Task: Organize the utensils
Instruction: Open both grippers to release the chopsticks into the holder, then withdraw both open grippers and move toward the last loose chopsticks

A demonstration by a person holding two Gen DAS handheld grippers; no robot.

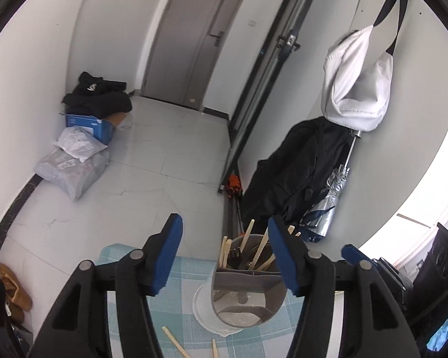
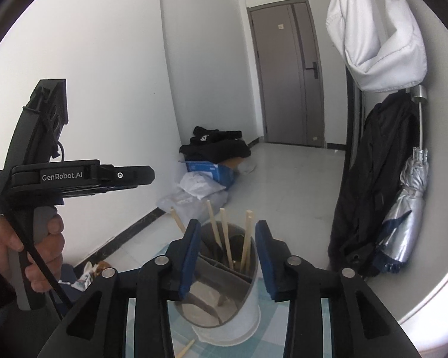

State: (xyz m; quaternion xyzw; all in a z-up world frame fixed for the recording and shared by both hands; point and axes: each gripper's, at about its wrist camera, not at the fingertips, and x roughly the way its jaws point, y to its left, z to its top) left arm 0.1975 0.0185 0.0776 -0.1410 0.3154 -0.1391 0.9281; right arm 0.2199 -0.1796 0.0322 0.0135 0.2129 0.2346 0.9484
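Note:
A translucent grey utensil holder (image 1: 248,292) with dividers stands on a blue-checked tablecloth (image 1: 182,307). Several wooden chopsticks (image 1: 261,252) and a dark utensil stand in its far compartment. Loose chopsticks (image 1: 174,341) lie on the cloth in front of it. My left gripper (image 1: 225,255) is open and empty, above the holder's left side. In the right wrist view the holder (image 2: 224,292) sits just below my right gripper (image 2: 227,256), which is open and empty, its fingers either side of the upright chopsticks (image 2: 227,238). One loose chopstick (image 2: 185,348) lies by the holder's base.
The left handheld gripper body (image 2: 56,179) is held up at the left in the right wrist view. Beyond the table are a tiled floor, parcels and a blue box (image 1: 86,137), black coats and a silver umbrella (image 1: 331,191) on the wall at right.

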